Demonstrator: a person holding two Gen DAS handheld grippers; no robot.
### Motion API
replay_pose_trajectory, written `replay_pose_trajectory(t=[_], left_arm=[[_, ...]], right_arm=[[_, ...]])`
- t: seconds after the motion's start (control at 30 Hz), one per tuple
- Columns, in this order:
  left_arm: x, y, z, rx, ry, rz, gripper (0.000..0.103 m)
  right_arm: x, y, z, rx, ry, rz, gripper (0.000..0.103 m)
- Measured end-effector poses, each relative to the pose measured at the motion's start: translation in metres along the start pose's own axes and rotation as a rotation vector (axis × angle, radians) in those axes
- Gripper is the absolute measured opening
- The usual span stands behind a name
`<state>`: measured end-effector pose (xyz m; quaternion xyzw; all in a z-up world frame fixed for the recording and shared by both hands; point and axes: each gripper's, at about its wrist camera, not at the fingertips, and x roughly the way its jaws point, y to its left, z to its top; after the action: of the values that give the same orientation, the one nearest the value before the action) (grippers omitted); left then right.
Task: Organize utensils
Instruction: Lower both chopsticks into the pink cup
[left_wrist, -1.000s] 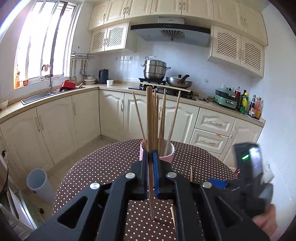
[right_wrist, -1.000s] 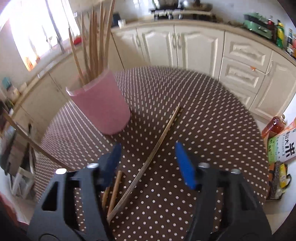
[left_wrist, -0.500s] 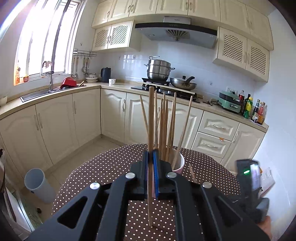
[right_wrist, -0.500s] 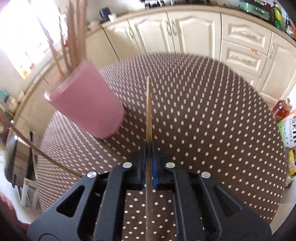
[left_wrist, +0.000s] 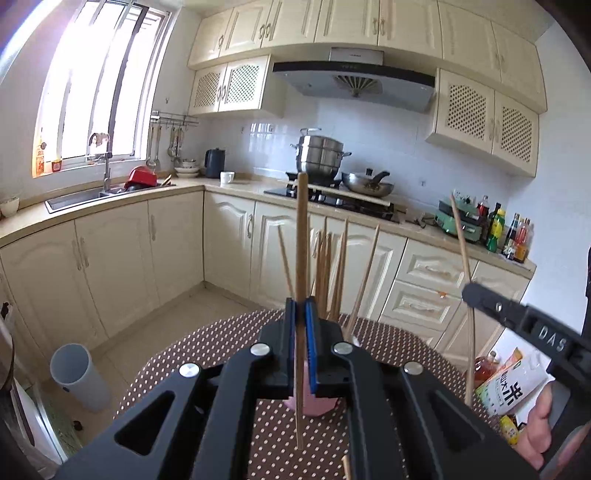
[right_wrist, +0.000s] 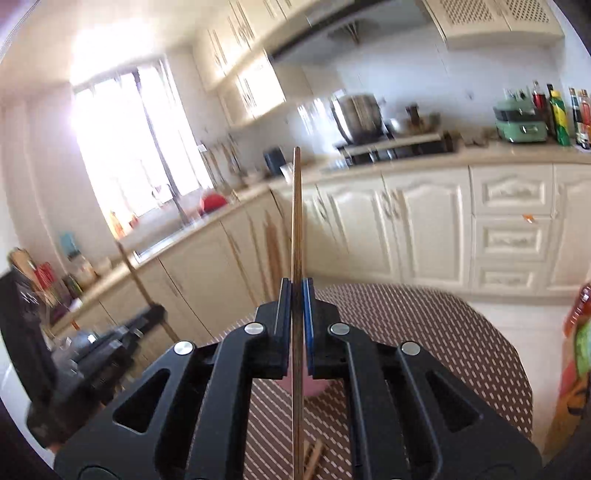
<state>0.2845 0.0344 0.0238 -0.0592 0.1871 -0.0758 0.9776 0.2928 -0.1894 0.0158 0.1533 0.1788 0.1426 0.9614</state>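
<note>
Cream cabinets (left_wrist: 110, 258) w/ sunlit window (left_wrist: 99, 85) at left, range hood (left_wrist: 354, 81), white tile wall (left_wrist: 402, 155).

2 grippers (left_wrist: 301, 317), 1 pink cup (left_wrist: 314, 404).

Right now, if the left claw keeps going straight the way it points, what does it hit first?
Most likely the pink cup and its bundle of chopsticks, directly beyond the left claw, which is shut on an upright chopstick. How far ahead the cup sits is hard to judge through the fisheye.
</note>
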Motion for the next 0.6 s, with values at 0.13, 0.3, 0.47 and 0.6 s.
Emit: replay_pose_trajectory(t=[0.13,0.3,0.47,0.6], left_arm=[[-0.005,-0.007,0.021,0.009,-0.04,-0.019,0.006],[-0.016,-0.018,0.055,0.048,-0.109,-0.055,0.006],[-0.015,-0.028,0.08,0.072,-0.144,-0.054,0.006],[0.003,-0.031,0.085,0.084,-0.14,-0.043,0.006]], right_arm=[[-0.003,0.006,0.014,0.025,-0.121,0.02,0.006],[0.002,0.014,0.031,0.022,-0.249,0.036,0.006],[0.016,0.026,0.037,0.011,-0.328,0.049,0.006],[0.036,0.027,0.036,-0.003,-0.348,0.04,0.007]])
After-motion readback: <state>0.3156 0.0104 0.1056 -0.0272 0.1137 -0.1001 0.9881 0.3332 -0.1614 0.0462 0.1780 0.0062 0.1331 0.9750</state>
